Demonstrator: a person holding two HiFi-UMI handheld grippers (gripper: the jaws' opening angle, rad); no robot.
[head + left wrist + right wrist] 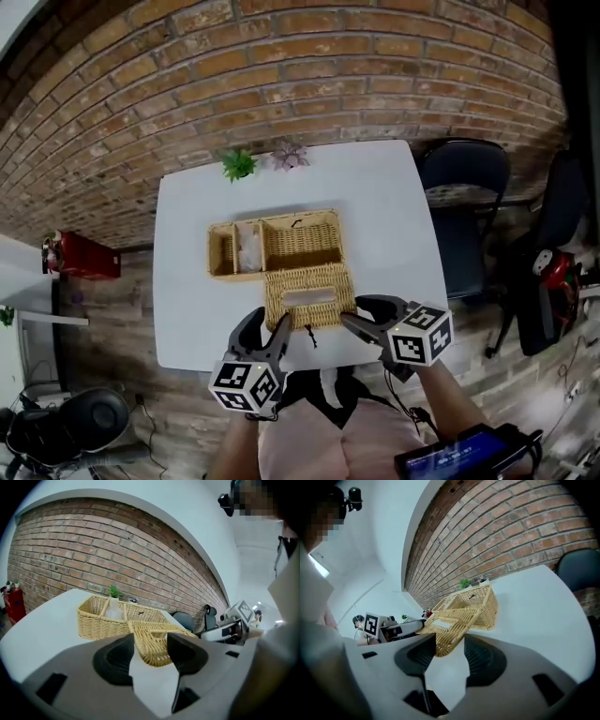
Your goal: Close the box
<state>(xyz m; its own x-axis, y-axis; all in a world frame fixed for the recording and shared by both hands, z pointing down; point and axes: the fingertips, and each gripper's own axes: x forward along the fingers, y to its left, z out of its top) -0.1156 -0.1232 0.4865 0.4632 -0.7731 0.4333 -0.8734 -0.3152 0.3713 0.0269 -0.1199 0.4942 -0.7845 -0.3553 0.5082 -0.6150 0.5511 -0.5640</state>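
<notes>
**Box (281, 246) found open on white table (394, 216)**

Saw a red fire extinguisher (80, 256) on the floor at far left, clear of the table. Noted two small plants (239, 165) at the table's far edge, left of centre. Found the wicker box in mid-table, split into compartments, with its lid (307, 298) folded out toward the near edge, slot facing up. Found the left gripper (267, 330) at the lid's near left corner, jaws parted, with that corner showing between them but not pinched. Found the right gripper (370, 317) at the lid's near right corner, jaws likewise spread, with the wicker edge visible between the pads and nothing squeezed. Spotted a dark chair (466, 202) just beside the table's right side.
</notes>
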